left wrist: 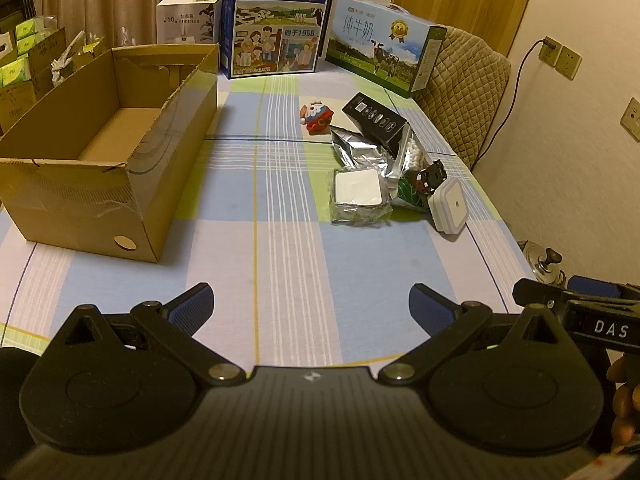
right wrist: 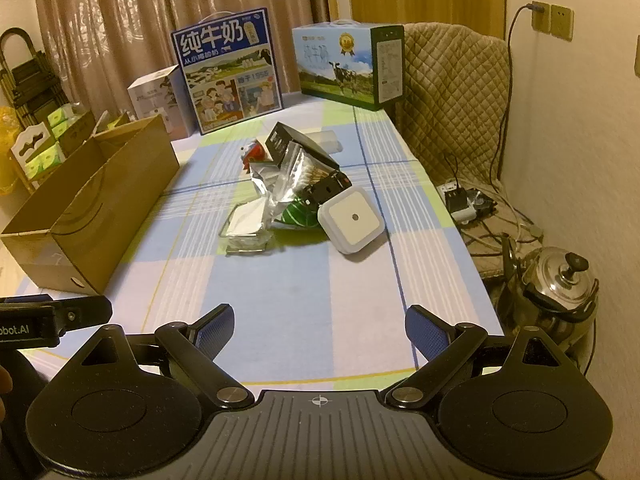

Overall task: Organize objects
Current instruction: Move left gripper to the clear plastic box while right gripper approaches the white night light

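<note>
A pile of small items lies on the checked tablecloth: a red and white toy figure (left wrist: 316, 115) (right wrist: 253, 153), a black carton (left wrist: 375, 121) (right wrist: 285, 141), a silver foil pouch (left wrist: 360, 151) (right wrist: 267, 178), a clear case holding something white (left wrist: 358, 194) (right wrist: 246, 227), a green packet (right wrist: 298, 216) and a square white night light (left wrist: 450, 206) (right wrist: 354, 220). An open, empty cardboard box (left wrist: 108, 160) (right wrist: 92, 204) stands at the left. My left gripper (left wrist: 311, 310) and my right gripper (right wrist: 319, 330) hover open near the table's front edge, holding nothing.
Two milk cartons (left wrist: 278, 20) (left wrist: 384, 42) and a white humidifier box (left wrist: 188, 20) stand at the table's far end. A quilted chair back (right wrist: 452, 104) is at the far right. A steel kettle (right wrist: 560, 284) and cables sit on the floor right of the table.
</note>
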